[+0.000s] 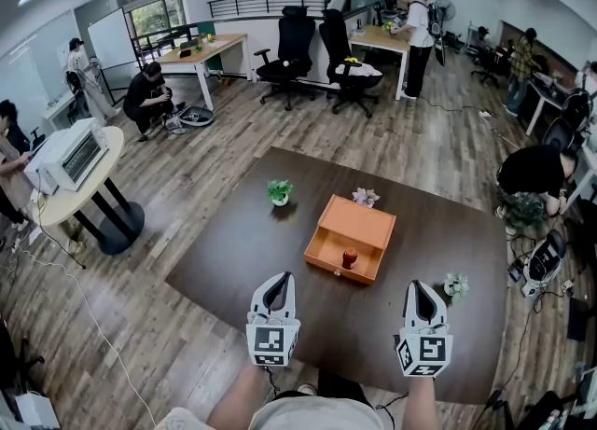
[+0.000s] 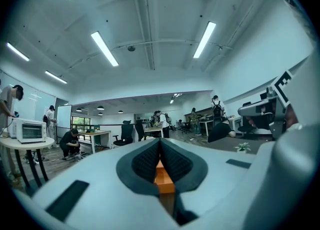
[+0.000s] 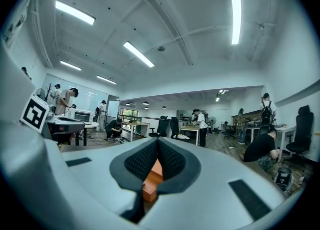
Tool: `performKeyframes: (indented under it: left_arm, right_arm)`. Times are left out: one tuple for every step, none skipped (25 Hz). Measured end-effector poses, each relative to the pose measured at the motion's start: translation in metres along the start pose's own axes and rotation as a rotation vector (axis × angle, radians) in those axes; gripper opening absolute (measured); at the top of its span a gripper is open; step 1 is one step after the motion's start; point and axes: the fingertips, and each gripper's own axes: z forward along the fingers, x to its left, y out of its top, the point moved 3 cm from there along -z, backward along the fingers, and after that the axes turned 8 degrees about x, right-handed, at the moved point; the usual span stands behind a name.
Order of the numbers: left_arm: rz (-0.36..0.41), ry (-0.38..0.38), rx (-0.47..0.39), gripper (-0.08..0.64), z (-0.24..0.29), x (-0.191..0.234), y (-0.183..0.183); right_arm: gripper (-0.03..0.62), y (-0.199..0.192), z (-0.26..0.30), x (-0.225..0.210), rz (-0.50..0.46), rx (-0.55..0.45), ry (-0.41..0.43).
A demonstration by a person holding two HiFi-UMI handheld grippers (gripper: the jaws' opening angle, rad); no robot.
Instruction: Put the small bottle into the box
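The small bottle [image 1: 350,258] stands inside the box [image 1: 359,221], at its near wall. Short of the box, left gripper [image 1: 277,279] and right gripper [image 1: 422,286] are fully closed, empty.

The orange box [image 1: 352,232] lies flat on the dark table [image 1: 233,251] ahead of me, its far half covered, its near half an open tray. The small bottle [image 1: 350,258], dark red, stands upright inside that open part, close to the near wall

A green potted plant [image 1: 280,191] stands on the dark table [image 1: 229,265], microwave [image 1: 70,159] well apart.
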Motion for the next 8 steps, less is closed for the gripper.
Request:
performKeyframes:
  left_arm:
    - [0.0,-0.001,0.0,0.002,-0.0001,0.0,0.0002]
    - [0.0,-0.002,-0.001,0.002,-0.0002,0.0,0.0009]
    - [0.0,-0.004,0.0,0.002,-0.0004,0.0,0.0013]
    - [0.0,-0.006,0.003,0.002,-0.0006,0.0,0.0014]
    - [0.0,-0.007,0.007,0.002,-0.0009,0.0003,0.0013]
    - [-0.001,-0.005,0.009,0.002,-0.0011,0.001,0.0013]
    - [-0.002,-0.004,0.01,0.002,-0.0014,0.002,0.0015]
    - [-0.004,-0.002,0.011,0.002,-0.0017,0.003,0.0017]
  right_arm:
    - [0.001,0.0,0.0,0.0004,-0.002,0.001,0.0]
    - [0.001,0.0002,0.0001,0.0008,-0.003,0.003,0.001]
    - [0.0,0.0006,0.0001,0.0011,-0.004,0.004,0.001]
    - [0.0,0.0011,0.0001,0.0013,-0.004,0.005,0.001]
    - [0.001,0.0016,0.0001,0.0016,-0.004,0.006,0.0]
    - [0.0,0.0022,0.0002,0.002,-0.004,0.007,-0.001]
    - [0.0,0.0028,0.0003,0.0024,-0.004,0.008,-0.001]
    - [0.0,0.0034,0.0005,0.0029,-0.003,0.009,-0.002]
